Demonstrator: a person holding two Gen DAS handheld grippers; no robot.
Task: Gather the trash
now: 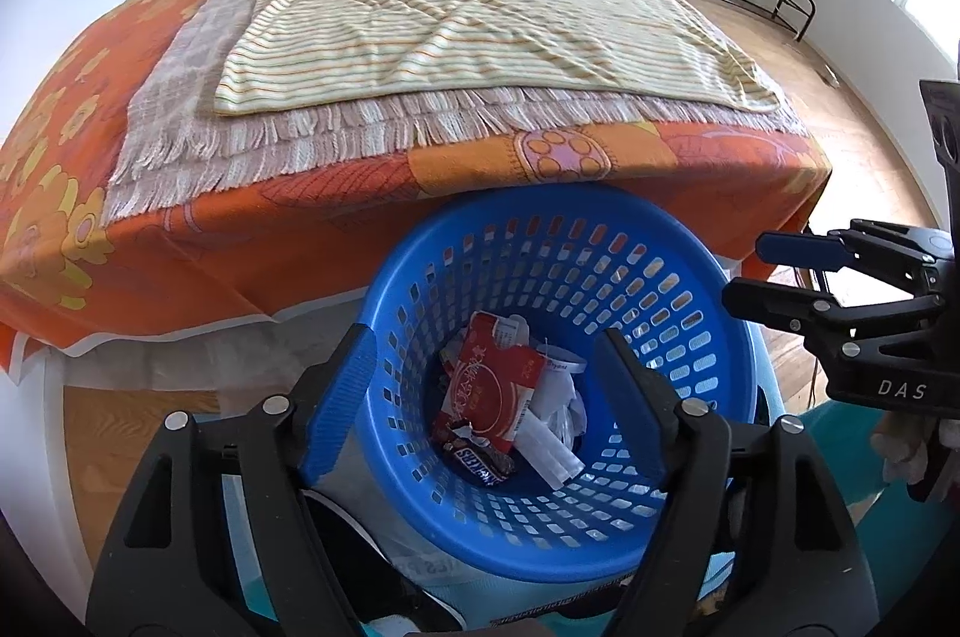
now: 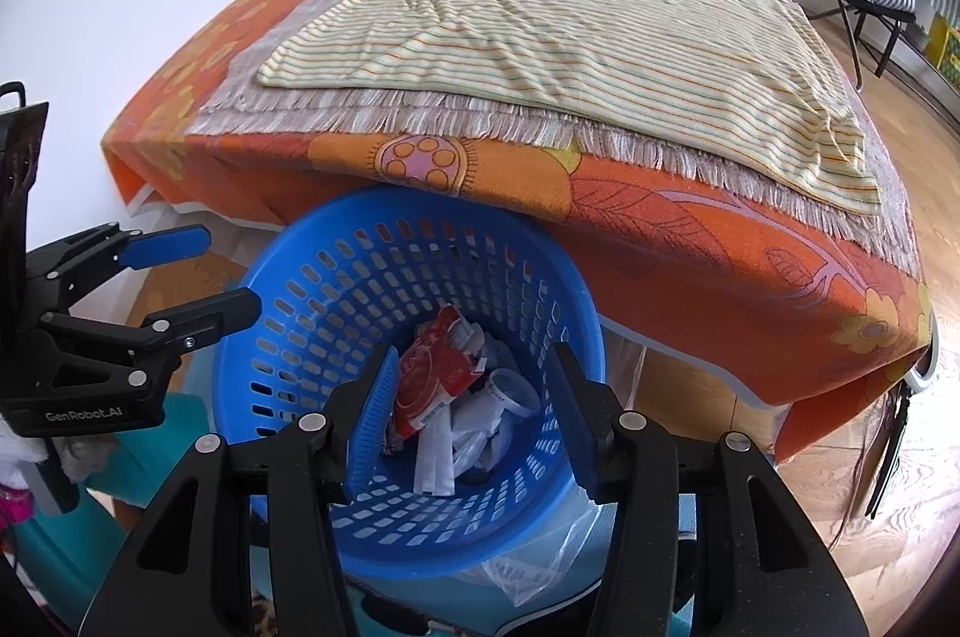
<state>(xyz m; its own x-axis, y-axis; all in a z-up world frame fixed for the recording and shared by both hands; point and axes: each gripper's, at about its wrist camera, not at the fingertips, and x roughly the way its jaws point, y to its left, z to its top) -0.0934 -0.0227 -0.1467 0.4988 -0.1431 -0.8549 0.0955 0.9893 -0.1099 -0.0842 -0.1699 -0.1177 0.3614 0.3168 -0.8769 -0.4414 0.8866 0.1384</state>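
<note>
Beside the bed: blue basket, rim under the orange cover.
Trash: red wrapper, white papers, candy wrapper lying in the basket.
Handling: likely light, crinkly, slippery; pinch an edge.
Left gripper: jaws apart, empty.
Right gripper: jaws apart, empty.

Basket mouth is wide open mid-frame, but the orange bedspread overhangs its far rim, blocking that top side.
</note>
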